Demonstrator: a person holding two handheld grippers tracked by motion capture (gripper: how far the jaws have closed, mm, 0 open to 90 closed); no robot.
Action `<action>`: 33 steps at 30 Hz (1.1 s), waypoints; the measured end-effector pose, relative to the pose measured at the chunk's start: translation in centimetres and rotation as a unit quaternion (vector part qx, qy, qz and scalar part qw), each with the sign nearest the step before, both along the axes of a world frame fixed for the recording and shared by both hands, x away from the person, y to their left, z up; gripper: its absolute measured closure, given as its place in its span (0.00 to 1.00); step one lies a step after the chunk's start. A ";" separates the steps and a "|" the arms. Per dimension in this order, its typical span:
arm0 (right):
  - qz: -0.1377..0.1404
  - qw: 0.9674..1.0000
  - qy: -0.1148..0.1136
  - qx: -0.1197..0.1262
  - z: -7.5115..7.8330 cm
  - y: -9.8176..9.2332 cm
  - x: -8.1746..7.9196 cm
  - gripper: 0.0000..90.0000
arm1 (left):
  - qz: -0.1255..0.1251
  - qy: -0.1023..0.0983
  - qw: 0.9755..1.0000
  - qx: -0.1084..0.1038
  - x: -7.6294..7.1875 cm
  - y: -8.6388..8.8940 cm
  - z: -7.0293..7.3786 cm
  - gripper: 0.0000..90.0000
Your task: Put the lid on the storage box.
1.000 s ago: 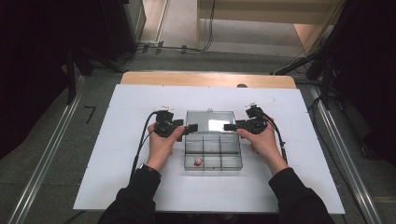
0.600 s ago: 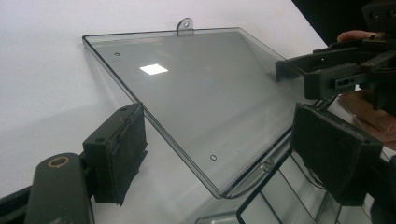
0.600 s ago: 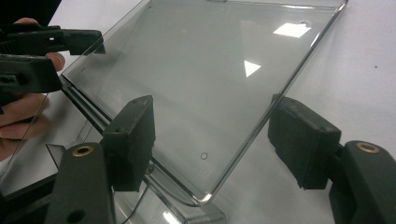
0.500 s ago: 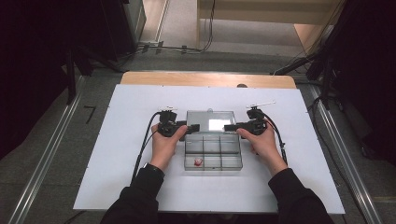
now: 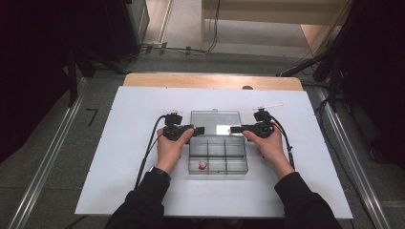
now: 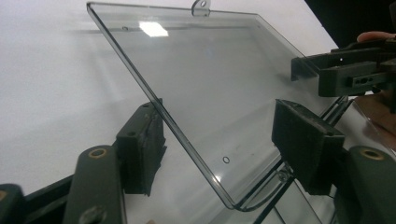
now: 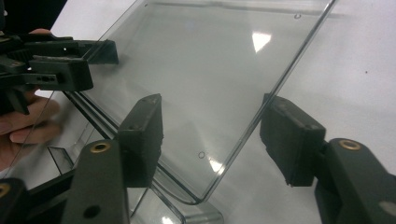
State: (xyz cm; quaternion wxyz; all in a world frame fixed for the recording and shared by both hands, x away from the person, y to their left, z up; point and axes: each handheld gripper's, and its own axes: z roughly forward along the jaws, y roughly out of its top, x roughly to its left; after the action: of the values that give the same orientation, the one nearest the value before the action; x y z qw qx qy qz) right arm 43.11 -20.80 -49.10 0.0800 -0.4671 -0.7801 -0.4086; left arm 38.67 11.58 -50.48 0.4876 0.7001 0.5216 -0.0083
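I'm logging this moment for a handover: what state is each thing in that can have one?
Lid: open, swung back past the box, its side edges between both grippers' jaws.
Compartment box: uncovered; one small red piece in a front compartment.
Left gripper: jaws have just been closing around the lid edge, pads not yet touching.
Right gripper: the same, a gap on each side.

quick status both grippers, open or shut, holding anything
left gripper: open, jaws just closing around the clear lid edge, pads not touching.
right gripper: open, closing likewise on the lid's other edge.
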 end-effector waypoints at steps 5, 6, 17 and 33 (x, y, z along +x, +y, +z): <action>0.003 1.000 -0.018 0.004 0.3 0.0 -0.3 0.50 | -0.003 -0.015 1.000 0.001 -0.2 0.0 0.3 0.48; 0.005 1.000 -0.020 0.003 0.4 0.0 -0.3 0.50 | -0.003 -0.018 1.000 0.003 -0.2 0.0 0.4 0.49; 0.006 0.998 -0.054 0.016 1.2 -0.5 -0.8 0.66 | -0.003 -0.051 0.999 0.002 -0.8 0.6 1.4 0.65; 0.023 0.991 -0.135 0.008 2.3 -1.0 -2.7 0.78 | -0.027 -0.090 0.996 -0.001 -1.7 1.2 2.3 0.78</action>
State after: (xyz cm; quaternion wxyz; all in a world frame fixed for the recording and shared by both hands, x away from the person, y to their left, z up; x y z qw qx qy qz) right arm 40.42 -21.79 -46.85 -0.0131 -0.3892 -0.7906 -0.4725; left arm 37.01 12.79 -48.19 0.5328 0.7114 0.4565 0.0418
